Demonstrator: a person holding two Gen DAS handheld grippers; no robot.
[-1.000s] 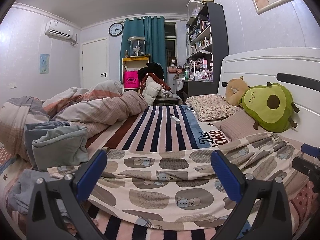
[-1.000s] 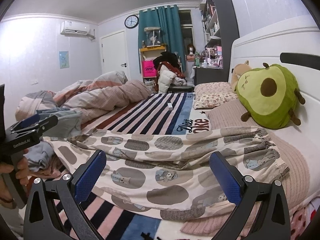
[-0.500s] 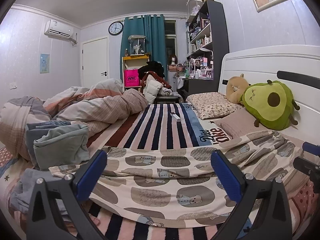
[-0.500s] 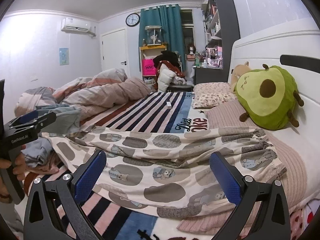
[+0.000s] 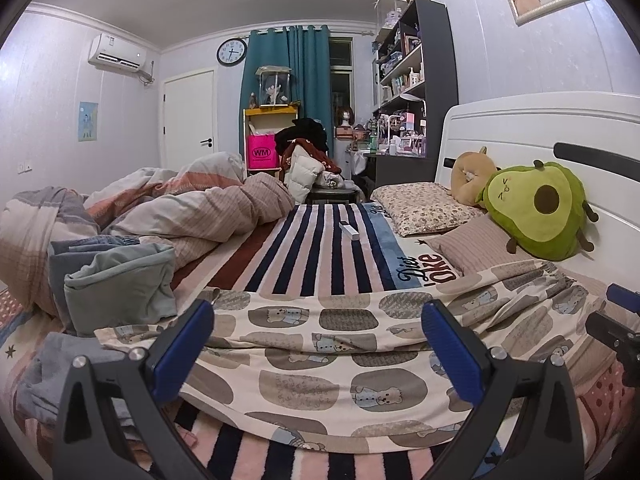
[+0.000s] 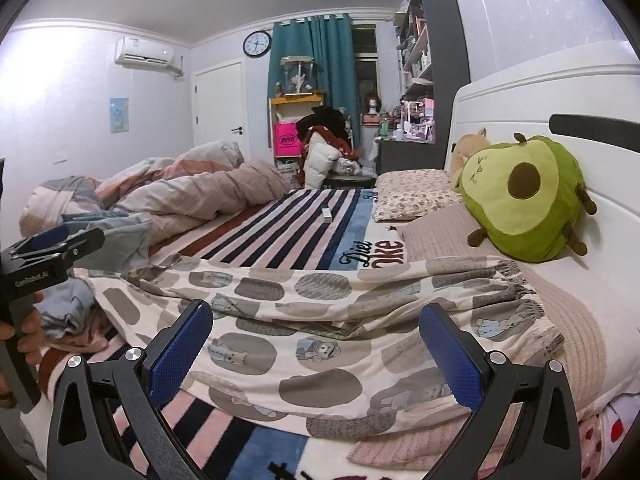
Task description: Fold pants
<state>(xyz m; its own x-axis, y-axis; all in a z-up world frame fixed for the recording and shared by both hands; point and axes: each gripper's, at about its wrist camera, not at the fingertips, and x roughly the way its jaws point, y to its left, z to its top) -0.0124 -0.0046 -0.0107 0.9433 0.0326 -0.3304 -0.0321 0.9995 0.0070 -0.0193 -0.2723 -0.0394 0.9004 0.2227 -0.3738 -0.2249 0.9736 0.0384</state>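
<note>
Left wrist view: my left gripper (image 5: 316,344) hangs with its jaws spread wide and nothing between them, above the pants (image 5: 360,344), which lie spread across the striped blanket (image 5: 320,248) on the bed, waistband toward the headboard (image 5: 520,128). At the right edge of this view my right gripper (image 5: 616,320) shows only in part. In the right wrist view it (image 6: 316,352) is spread wide too and holds nothing, low over the pants (image 6: 320,320), near their front edge. My left gripper (image 6: 44,256) sits at the left there, a hand (image 6: 24,328) around its handle. Beside the pants' left end is a heap of folded clothes (image 5: 116,280), and behind that a rumpled duvet (image 5: 192,208). By the waistband a pink pillow (image 6: 448,232) lies under an avocado plush (image 6: 524,196), which leans on the headboard. A small white box (image 5: 349,230) rests on the blanket farther back, well apart from the pants. Nothing lies on the pants themselves
</note>
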